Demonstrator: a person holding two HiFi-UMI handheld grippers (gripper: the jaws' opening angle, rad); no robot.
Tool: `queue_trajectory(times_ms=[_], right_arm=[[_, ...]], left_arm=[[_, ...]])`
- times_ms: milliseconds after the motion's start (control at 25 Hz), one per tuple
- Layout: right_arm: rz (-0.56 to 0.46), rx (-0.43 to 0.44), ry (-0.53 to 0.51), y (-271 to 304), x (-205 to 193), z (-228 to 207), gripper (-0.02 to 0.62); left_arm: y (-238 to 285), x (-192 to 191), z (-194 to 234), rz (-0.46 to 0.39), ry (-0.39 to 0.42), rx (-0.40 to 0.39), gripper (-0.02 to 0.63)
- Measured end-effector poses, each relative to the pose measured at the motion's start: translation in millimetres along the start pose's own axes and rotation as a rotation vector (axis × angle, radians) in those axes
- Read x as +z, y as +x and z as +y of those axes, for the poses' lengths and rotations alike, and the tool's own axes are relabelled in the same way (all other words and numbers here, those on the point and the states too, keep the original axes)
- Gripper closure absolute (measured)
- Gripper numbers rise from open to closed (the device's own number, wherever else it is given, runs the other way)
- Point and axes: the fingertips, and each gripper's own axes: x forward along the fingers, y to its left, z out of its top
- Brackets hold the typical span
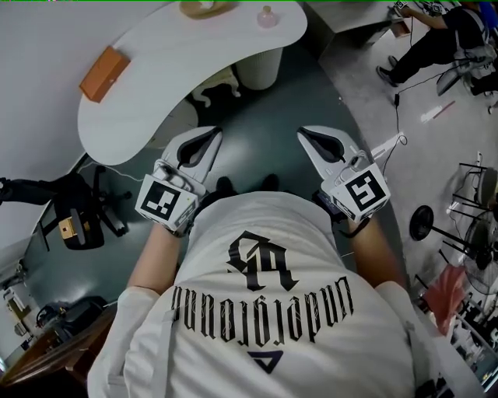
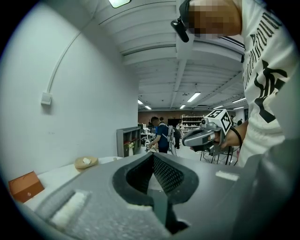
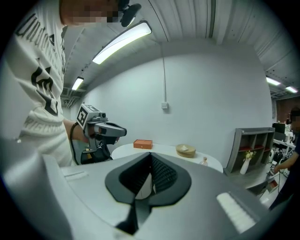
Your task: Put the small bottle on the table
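So the person is holding both tongs out in front at chest height; the left gripper (image 1: 210,134) and the right gripper (image 1: 306,133) are sitting side by side, well apart, both pointing towards 12 o'clock and tipping down only slightly. Both pairs of jaws are pressed together, tips meeting; nothing is sitting in the gap behind the tips on either one, and neither is touching anything, just hanging in the air over the dark floor.

The small bottle (image 1: 267,15) is already standing on the white curved table (image 1: 156,93), roughly at 12 o'clock from the grippers and a good way off from them; it's sitting near the right-hand end of the tabletop. It's looking pale pinkish, with a rounded body narrowing to a little cap on top, and it's standing upright as far as I can tell; it's too tiny from here to make out any more.

A tan round dish (image 1: 204,8) is sitting at the bottle's 9 o'clock, near but apart; an orange box (image 1: 103,73) is lying further round at about 8 o'clock, close to the table's left edge.
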Motion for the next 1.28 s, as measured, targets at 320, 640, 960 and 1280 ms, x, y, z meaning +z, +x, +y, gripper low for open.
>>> queue_trajectory(times_ms=[320, 640, 960, 1280], right_arm=[[0.007, -0.003, -0.012, 4.4, 9.0, 61.6, 0.594], [0.014, -0.035, -0.003, 26.0, 24.0, 139.4, 0.594], [0.006, -0.075, -0.003, 38.0, 28.3, 201.9, 0.594], [0.005, -0.093, 0.008, 42.7, 26.4, 228.6, 0.594]], left_arm=[[-56.2, 0.3, -6.9, -0.026, 0.015, -0.021, 0.6], [-147.4, -17.4, 4.7, -0.024, -0.017, -0.015, 0.6], [-206.9, -29.2, 7.3, -0.038, -0.024, -0.025, 0.6], [-232.5, -35.2, 10.5, -0.048, -0.028, -0.027, 0.6]])
